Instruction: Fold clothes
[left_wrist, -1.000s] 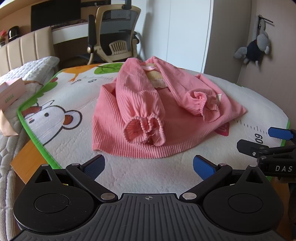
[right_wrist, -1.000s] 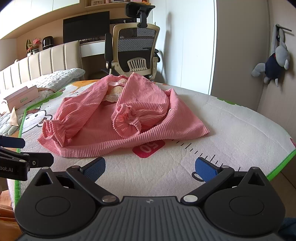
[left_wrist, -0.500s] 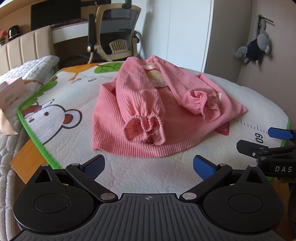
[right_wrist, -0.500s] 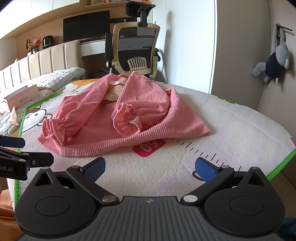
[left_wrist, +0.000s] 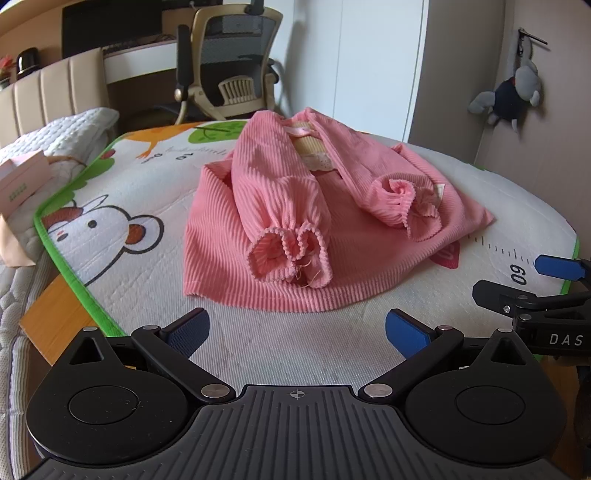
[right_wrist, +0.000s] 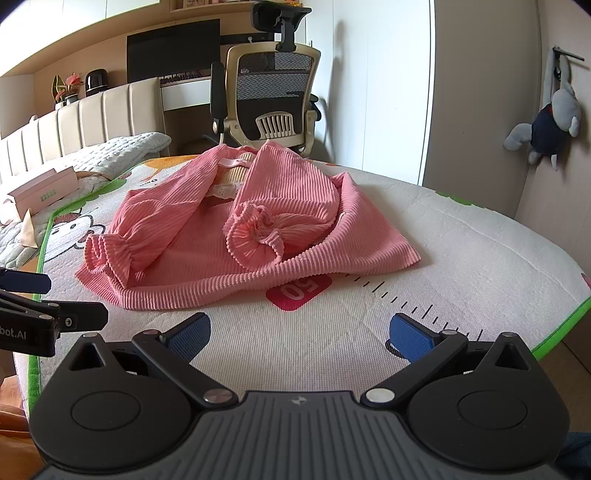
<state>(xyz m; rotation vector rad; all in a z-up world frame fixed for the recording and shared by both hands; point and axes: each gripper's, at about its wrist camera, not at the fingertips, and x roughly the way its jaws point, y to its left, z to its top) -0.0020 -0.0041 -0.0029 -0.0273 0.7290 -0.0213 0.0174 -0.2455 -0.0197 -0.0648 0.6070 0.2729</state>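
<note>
From the left wrist view, the pink ribbed long-sleeved top (left_wrist: 295, 221) is lying rumpled in the middle of the frame on a white cartoon-printed play mat with a green border (left_wrist: 122, 206), both ruffled cuffs folded in over its body. The left tool (left_wrist: 297, 328) is sitting wide along the lower edge, gripping nothing, just short of the hem. The right tool (left_wrist: 535, 291) is poking in at the right edge (its spread cannot be told here).

From the right wrist view, the top (right_wrist: 240, 229) is filling centre left. The right tool (right_wrist: 299, 330) is gaping wide and empty below it, near the hem. A beige mesh office chair (right_wrist: 269, 99) is standing at upper centre.
</note>
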